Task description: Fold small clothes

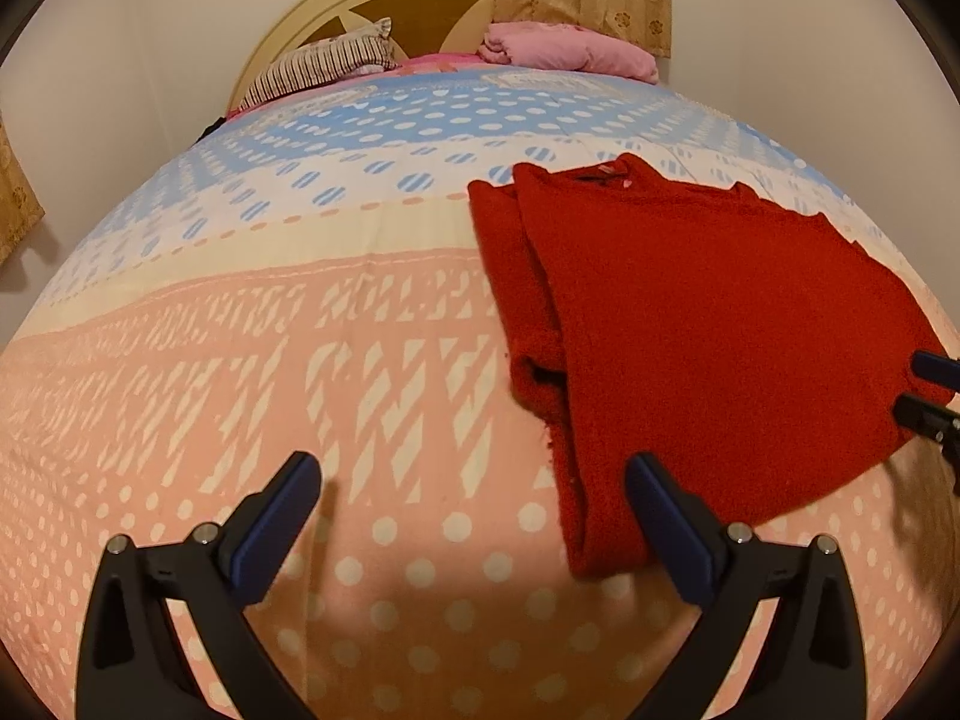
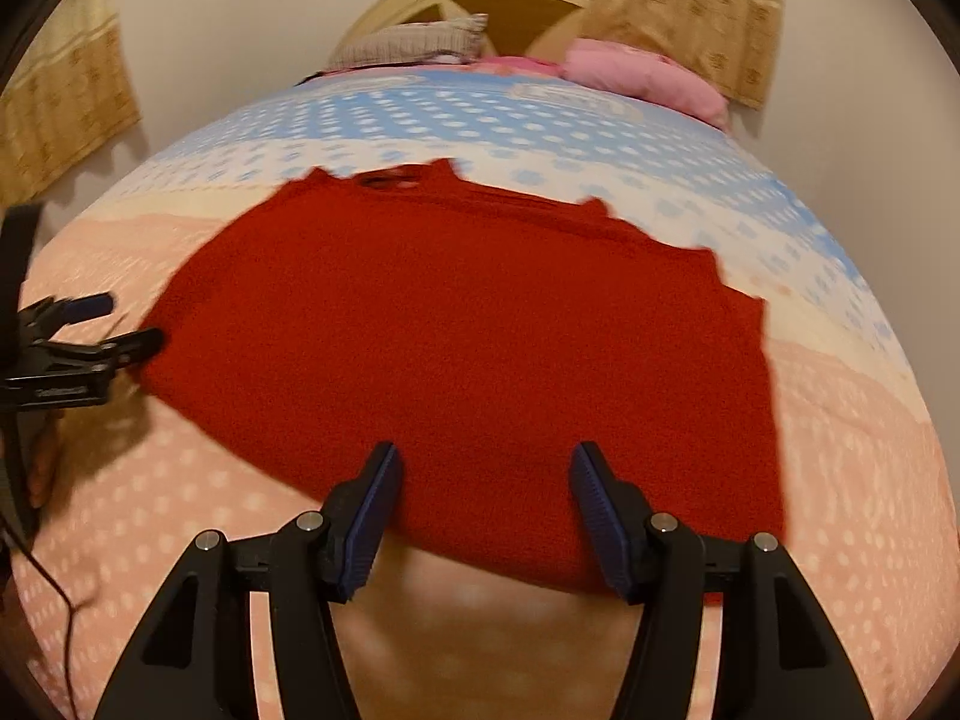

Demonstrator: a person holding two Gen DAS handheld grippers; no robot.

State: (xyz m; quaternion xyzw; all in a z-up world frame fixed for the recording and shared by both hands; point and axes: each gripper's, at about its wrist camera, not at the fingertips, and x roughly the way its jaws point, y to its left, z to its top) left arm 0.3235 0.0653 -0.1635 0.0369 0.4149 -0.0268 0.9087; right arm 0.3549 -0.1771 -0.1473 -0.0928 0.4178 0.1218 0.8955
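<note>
left wrist view: 1 red knit sweater (image 1: pixel 690 324) lies flat on bed (image 1: pixel 300 360), sleeve folded in on left side. 2 pillows at headboard. left hand-held gripper (image 1: pixel 474 480) released, empty; right hand-held gripper (image 2: pixel 483 474) released over hem, not pinching.

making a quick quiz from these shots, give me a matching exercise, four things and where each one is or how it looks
Things:
1. red sweater
2. pink blanket
3. striped pillow
4. left gripper

Descriptions:
A. bundled at the head of the bed, below the curtain
B. jaws wide apart, nothing between them
C. lying partly folded on the bedspread
D. leaning against the headboard

Pairs: 1-C, 2-A, 3-D, 4-B
</note>
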